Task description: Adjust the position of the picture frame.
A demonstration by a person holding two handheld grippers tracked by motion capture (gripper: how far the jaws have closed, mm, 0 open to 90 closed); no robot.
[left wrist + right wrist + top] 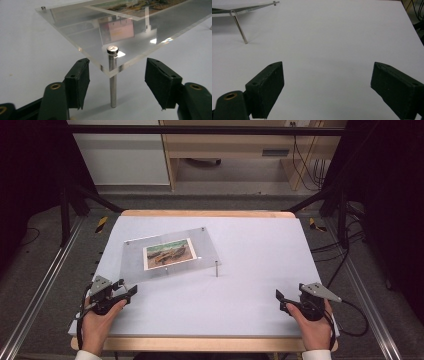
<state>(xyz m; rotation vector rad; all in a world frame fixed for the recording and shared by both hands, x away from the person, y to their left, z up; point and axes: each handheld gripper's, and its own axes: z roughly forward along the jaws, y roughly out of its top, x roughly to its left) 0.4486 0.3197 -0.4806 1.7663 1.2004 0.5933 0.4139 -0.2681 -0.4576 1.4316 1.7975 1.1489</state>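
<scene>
Both matte black tongs (117, 75) (327, 82) agape, the left's flanking the clear acrylic plate's (75, 35) corner and steel post (113, 82).

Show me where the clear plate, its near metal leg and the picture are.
clear plate (75, 37), left gripper view, bare top surface.
metal leg (113, 82), left gripper view, middle of the shaft.
picture (169, 253), high view, centre of the print.

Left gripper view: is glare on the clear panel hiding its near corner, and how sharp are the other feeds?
In the left gripper view, bright glints sit on the acrylic panel beside the metal post, yet the corner edge reads clearly between the open left claw; the photo print is soft. The high view is evenly lit, its surroundings dark. The right gripper view is sharp, with faint shadows.
</scene>
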